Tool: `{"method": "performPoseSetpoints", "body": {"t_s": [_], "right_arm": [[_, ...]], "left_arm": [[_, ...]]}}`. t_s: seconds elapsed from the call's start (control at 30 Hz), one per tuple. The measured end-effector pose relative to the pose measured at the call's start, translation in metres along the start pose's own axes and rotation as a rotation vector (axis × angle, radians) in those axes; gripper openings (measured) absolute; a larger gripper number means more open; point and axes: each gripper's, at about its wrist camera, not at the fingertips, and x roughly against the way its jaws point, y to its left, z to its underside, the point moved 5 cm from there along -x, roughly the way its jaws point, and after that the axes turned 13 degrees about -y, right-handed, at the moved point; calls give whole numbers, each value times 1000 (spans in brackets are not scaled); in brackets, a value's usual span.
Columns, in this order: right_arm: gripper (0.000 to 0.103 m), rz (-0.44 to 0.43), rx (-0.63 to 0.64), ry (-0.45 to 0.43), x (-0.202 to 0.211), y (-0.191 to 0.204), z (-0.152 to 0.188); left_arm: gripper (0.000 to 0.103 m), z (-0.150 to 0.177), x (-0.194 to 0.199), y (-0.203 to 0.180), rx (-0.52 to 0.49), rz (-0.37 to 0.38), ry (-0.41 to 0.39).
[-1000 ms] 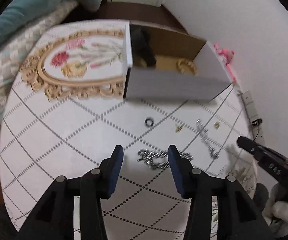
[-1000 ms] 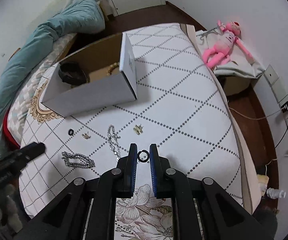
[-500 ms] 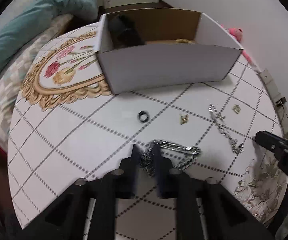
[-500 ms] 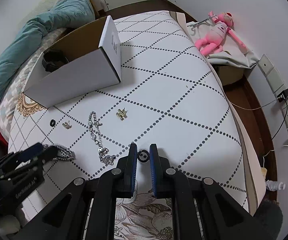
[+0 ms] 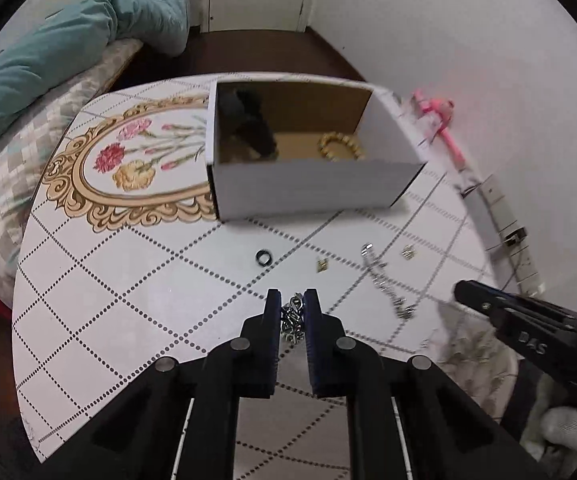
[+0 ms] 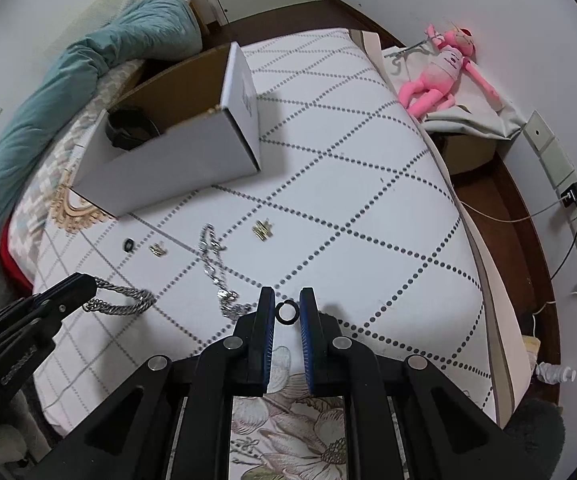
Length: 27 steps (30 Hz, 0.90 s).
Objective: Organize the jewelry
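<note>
My left gripper (image 5: 291, 304) is shut on a thick silver chain (image 5: 293, 322); in the right wrist view the chain (image 6: 122, 300) hangs from its tip (image 6: 84, 285) above the bed. My right gripper (image 6: 287, 306) is shut on a black ring (image 6: 287, 312). On the white dotted bedspread (image 6: 368, 208) lie a black ring (image 5: 264, 257), a gold earring (image 5: 322, 265), a thin silver chain (image 5: 386, 284) and another gold earring (image 5: 408, 252). The open white box (image 5: 308, 184) holds a gold bead bracelet (image 5: 340, 148) and a dark item (image 5: 250, 128).
A teal duvet (image 6: 68, 92) lies on the left behind the box. A pink plush toy (image 6: 442, 76) lies at the wall on the right. Power strips and cables (image 6: 576, 216) run along the floor past the bed's right edge.
My left gripper closed on the thick silver chain and lifted it off the bedspread. My right gripper kept hold of the black ring and shifted slightly.
</note>
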Motion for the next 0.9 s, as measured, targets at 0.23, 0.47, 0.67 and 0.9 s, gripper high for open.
{"method": "performPoseSetpoints", "body": {"t_s": [0.23, 0.47, 0.67, 0.9], "right_arm": [[13, -73, -2, -29, 20, 17, -28], [13, -143, 30, -103, 36, 50, -88], [13, -173, 62, -60, 5, 77, -131], [13, -179, 84, 84, -55, 92, -139]], "left_arm": [[8, -43, 28, -8, 20, 68, -76], [8, -108, 38, -17, 18, 100, -152], [8, -134, -6, 0, 31, 80, -70], [10, -133, -54, 31, 82, -21, 71]]}}
